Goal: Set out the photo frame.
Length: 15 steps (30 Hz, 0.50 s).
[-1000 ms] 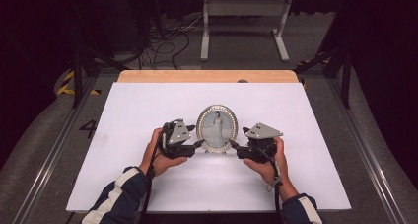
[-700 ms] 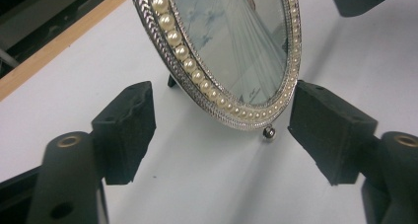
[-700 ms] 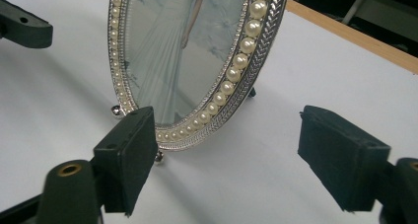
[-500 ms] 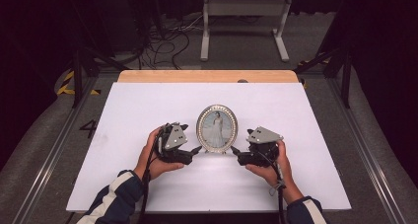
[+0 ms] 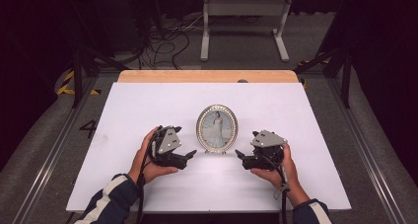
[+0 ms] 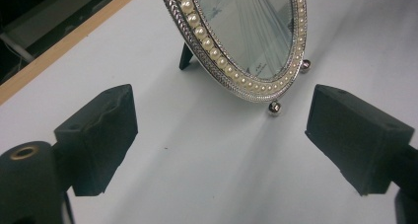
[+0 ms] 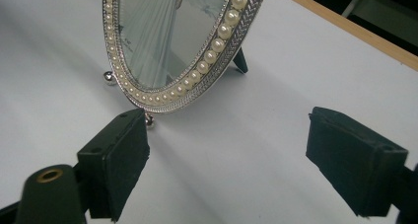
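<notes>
Oval picture frame (image 5: pixel 217 128) upright on own stand, mid tabletop (image 5: pixel 148 100), photo facing near edge. Looks placed; no grasp now. Left tongs (image 5: pixel 190 156) at frame's 8 o'clock, jaws wide, empty, just short of frame's foot. Right tongs (image 5: pixel 240 156) at 4 o'clock, jaws wide, empty, near jaw close to foot, contact unclear. Likely left: back off, or re-grip rim. Room: bare tabletop all round, wooden edge strip (image 5: pixel 207 76) at 12 o'clock well apart, near edge behind hands.

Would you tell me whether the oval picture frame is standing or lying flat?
Standing: the picture frame rests on its ball feet and rear strut.
</notes>
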Tool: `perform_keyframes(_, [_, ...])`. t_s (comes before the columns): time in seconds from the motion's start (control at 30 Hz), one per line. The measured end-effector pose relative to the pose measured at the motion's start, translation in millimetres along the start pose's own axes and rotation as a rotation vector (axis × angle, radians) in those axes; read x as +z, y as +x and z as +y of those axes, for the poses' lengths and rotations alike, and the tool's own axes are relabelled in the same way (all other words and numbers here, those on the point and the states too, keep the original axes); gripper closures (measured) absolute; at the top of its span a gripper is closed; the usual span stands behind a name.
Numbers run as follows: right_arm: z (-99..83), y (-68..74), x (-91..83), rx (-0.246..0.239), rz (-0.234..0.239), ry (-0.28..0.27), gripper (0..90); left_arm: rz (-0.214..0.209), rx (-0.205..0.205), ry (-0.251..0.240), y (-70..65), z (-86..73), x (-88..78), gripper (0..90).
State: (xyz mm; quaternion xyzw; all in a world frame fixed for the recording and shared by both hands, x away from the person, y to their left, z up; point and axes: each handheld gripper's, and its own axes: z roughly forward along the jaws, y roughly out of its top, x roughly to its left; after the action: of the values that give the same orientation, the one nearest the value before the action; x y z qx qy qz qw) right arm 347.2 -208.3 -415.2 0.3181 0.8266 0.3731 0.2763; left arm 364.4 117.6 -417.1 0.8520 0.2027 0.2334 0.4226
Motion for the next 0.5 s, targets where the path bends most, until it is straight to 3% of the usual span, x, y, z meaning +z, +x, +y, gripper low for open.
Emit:
perform_keyframes(0.17, [-3.9, -2.8, -4.3, 0.007, 0.023, -0.005, 16.0, 0.019, -0.021, 0.025, -0.1, -8.7, -3.6, 11.0])
perform_keyframes(0.37, [-10.5, -5.8, -7.9, 0.002, 0.031, -0.006, 15.5, 0.028, -0.031, 0.012, 0.9, -15.7, -12.8, 9.3])
perform_keyframes(0.5, [-15.3, -8.1, -11.4, 0.003, 0.055, -0.008, 12.8, 0.039, -0.008, 0.016, 0.8, -21.0, -16.0, 8.5])
